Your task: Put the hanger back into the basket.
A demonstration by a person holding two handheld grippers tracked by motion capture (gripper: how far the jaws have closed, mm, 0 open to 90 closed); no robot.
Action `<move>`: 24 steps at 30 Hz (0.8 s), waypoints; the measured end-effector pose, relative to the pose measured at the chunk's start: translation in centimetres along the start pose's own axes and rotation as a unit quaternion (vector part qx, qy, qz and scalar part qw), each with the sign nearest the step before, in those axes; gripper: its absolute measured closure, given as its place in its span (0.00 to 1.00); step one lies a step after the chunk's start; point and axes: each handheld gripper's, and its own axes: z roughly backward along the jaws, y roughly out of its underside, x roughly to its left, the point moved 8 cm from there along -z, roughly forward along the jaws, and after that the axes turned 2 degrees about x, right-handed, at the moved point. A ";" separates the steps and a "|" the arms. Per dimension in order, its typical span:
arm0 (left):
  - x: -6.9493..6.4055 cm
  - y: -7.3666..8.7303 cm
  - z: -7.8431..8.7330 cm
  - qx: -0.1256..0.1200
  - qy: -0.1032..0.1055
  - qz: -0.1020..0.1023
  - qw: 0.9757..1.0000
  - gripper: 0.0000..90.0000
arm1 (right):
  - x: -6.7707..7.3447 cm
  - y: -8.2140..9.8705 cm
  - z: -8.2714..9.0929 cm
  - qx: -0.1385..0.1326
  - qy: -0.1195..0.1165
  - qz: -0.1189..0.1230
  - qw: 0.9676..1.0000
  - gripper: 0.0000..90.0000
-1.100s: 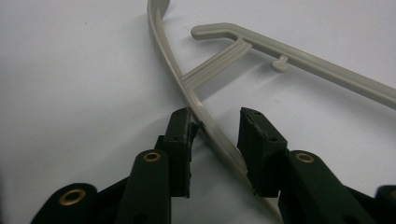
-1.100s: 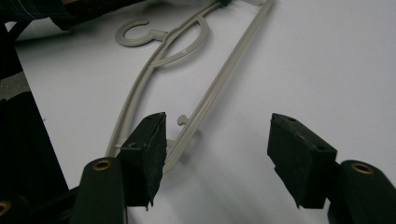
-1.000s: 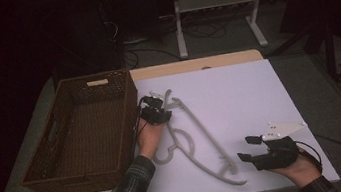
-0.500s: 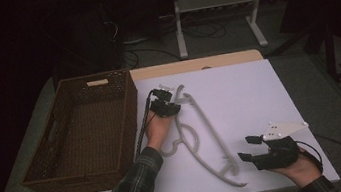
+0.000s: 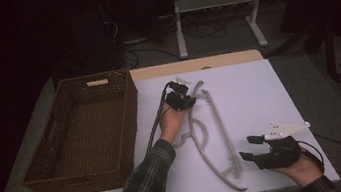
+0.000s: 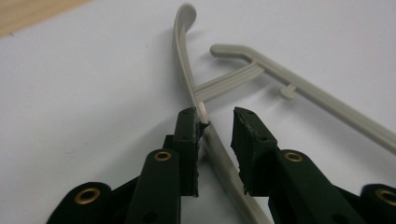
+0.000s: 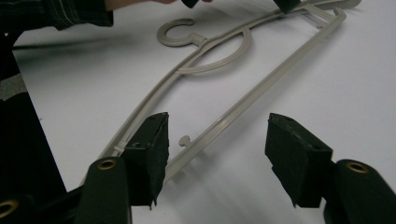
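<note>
Hanger (image 5: pixel 211 130) on white sheet, left gripper (image 6: pixel 217 123) moved up to its far end, jaws narrowing astride its arm, right gripper (image 7: pixel 217 140) wide.

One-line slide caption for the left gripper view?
Left gripper, jaws closing around the upper arm of a grey plastic clothes hanger lying on the white table.

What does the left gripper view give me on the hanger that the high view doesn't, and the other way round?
Left gripper view: the hanger arm runs between the left gripper jaws, touching one pad with a gap to the other; the jaws have just been closing.

High view: the brown wicker basket left of the white sheet, the hanger's hook beside the left hand, and the right gripper open near the hanger's other end.

Both: the grey hanger lying flat on the white sheet.
</note>
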 end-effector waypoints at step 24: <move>-5.7 8.5 13.2 -0.067 0.091 -0.043 0.993 0.26 | 0.7 3.1 -2.8 0.105 -0.040 0.022 0.993 0.99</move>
